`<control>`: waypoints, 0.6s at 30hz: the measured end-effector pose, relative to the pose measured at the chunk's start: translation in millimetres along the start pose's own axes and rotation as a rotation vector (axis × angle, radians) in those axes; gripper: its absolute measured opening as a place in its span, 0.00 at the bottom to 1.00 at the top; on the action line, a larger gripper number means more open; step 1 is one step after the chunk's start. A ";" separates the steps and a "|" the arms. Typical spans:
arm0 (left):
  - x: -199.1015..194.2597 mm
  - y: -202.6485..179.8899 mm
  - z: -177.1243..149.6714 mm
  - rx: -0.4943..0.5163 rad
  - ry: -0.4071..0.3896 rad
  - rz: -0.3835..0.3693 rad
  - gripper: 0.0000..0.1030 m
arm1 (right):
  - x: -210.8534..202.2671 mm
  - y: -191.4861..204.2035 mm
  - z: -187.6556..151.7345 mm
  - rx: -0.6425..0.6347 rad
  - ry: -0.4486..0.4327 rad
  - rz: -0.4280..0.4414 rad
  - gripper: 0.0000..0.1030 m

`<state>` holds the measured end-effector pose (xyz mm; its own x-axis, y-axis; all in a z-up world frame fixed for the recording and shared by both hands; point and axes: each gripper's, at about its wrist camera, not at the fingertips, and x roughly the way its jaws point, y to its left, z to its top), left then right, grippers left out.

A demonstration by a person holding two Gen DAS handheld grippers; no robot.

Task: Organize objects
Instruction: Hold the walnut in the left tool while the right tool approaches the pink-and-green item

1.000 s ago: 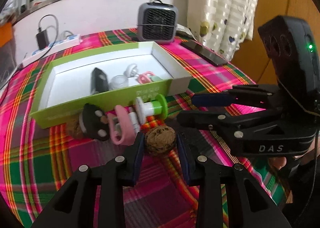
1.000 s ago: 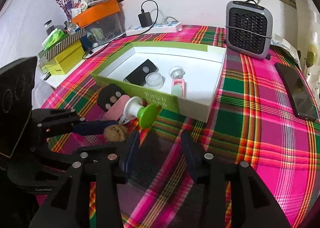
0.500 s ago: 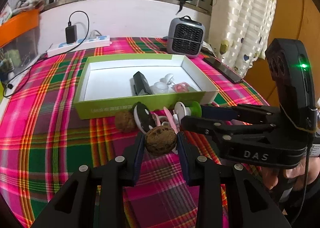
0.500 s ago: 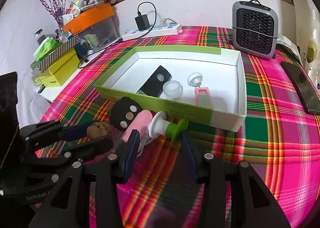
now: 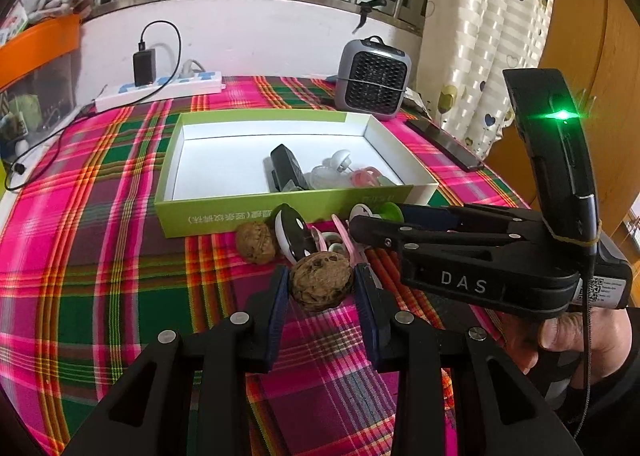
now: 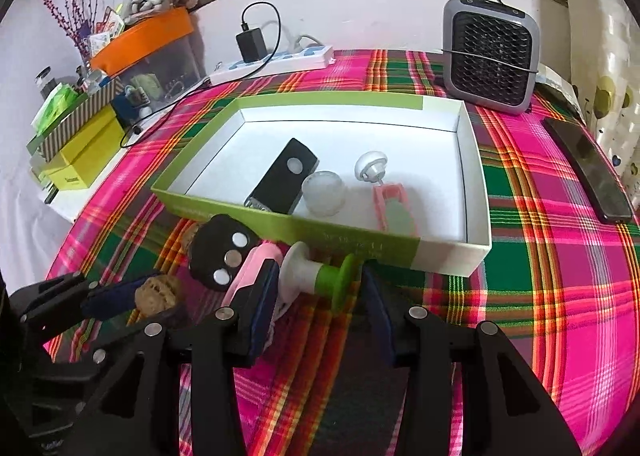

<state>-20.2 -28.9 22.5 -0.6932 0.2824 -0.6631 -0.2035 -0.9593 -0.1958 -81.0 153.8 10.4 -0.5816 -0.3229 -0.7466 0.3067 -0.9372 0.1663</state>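
Fingers grip walnut; neighbour reads "DAS".

We counted two walnuts: one and another, both before the green box. Inside that box lay four things, perhaps more, the far corner being unclear. Before it, we saw one black remote and one green-and-white spool.

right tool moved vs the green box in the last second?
Yes. The right tool has closed in on the green-and-white spool lying before the green cardboard box; its pads now flank it.
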 end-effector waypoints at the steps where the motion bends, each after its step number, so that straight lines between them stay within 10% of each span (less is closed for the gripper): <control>1: 0.2 0.2 0.1 0.000 -0.001 0.000 0.30 | -0.2 -0.4 0.0 -0.003 0.000 0.000 0.43; 18: -4.0 -2.1 2.6 -0.001 -0.011 0.013 0.30 | -17.2 -3.0 -9.6 -0.053 -0.027 0.013 0.34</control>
<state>-18.9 -28.0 27.5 -0.7033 0.2698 -0.6577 -0.1936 -0.9629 -0.1880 -64.7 163.5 16.6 -0.5971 -0.3389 -0.7270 0.3532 -0.9249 0.1410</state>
